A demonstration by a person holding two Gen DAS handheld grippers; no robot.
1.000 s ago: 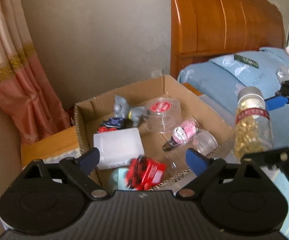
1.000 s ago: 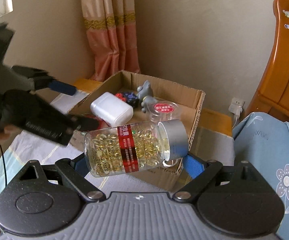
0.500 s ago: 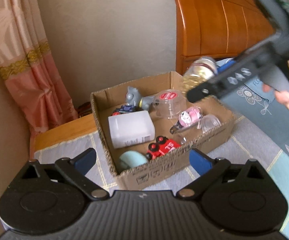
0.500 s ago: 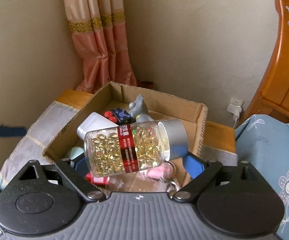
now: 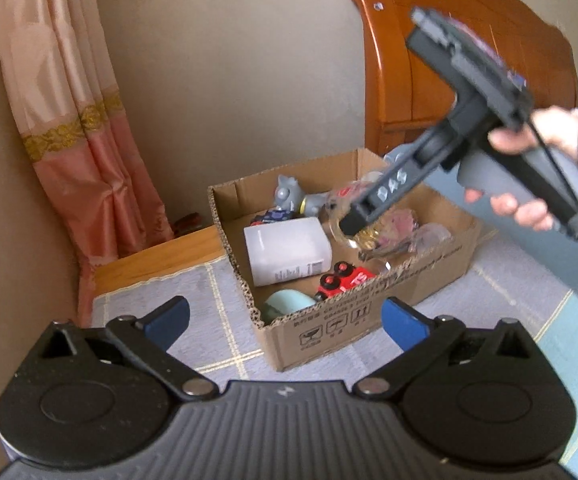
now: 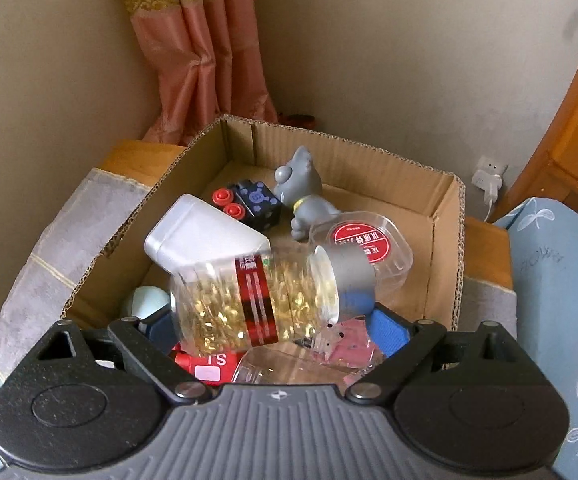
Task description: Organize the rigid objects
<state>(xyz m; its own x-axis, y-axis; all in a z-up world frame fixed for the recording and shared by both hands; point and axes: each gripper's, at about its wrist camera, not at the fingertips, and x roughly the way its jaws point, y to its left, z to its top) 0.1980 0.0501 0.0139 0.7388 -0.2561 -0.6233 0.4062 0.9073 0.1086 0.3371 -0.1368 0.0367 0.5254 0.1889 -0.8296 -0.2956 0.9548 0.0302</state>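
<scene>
The cardboard box [image 5: 329, 322] sits on a checked cloth and holds several toys and containers. My right gripper [image 6: 273, 328] hangs low over the box [image 6: 445, 240]. Its jaws are opening, and the clear bottle of golden capsules [image 6: 257, 300] lies tilted and blurred between them, loose from the pads. In the left wrist view a hand holds this right gripper [image 5: 353, 222] with its tips inside the box. My left gripper [image 5: 285, 322] is in front of the box. Its jaws are opening with nothing between them.
Inside the box lie a white container [image 6: 201, 236], a grey cat figure [image 6: 301, 188], a red-labelled clear jar [image 6: 365, 240] and a red toy car [image 5: 345, 280]. A wooden headboard [image 5: 429, 60], a pink curtain [image 5: 81, 140] and blue bedding [image 6: 557, 280] surround it.
The right gripper moved over and down into the box with the bottle, and its jaws widened off the bottle. The left gripper drew back from the box and spread wider.
</scene>
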